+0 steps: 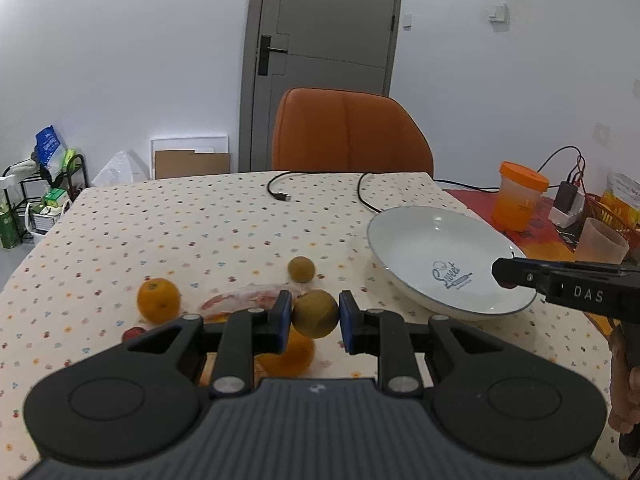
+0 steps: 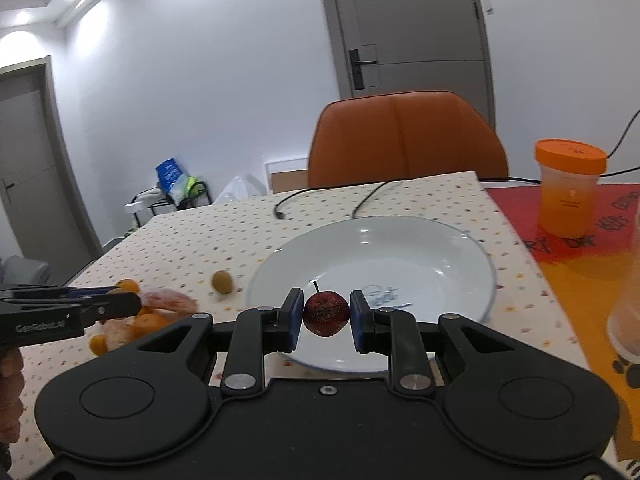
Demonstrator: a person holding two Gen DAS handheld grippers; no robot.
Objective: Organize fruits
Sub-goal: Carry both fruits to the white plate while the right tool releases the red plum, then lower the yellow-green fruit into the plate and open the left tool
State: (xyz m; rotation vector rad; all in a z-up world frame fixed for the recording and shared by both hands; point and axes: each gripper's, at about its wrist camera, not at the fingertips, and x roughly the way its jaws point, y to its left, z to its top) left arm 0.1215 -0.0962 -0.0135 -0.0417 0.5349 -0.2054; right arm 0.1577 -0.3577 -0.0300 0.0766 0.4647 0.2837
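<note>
Plate [image 2: 440, 248] has no fruit on it yet, so I'm early. My right gripper [image 2: 326, 314] pinches a small red apple [image 2: 326, 312] over the plate's near rim; my left gripper [image 1: 315, 318] pinches a brownish-yellow fruit [image 1: 315, 314] above the tablecloth [image 1: 180, 220]. Left on it: an orange [image 1: 159, 300], a second brownish fruit [image 1: 301, 269], more in a plastic bag [image 1: 248, 298] (count unclear).

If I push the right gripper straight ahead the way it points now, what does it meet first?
Probably the white ceramic plate: the right gripper, shut on a small dark red fruit, points over its near rim. Height above the plate is unclear.
</note>
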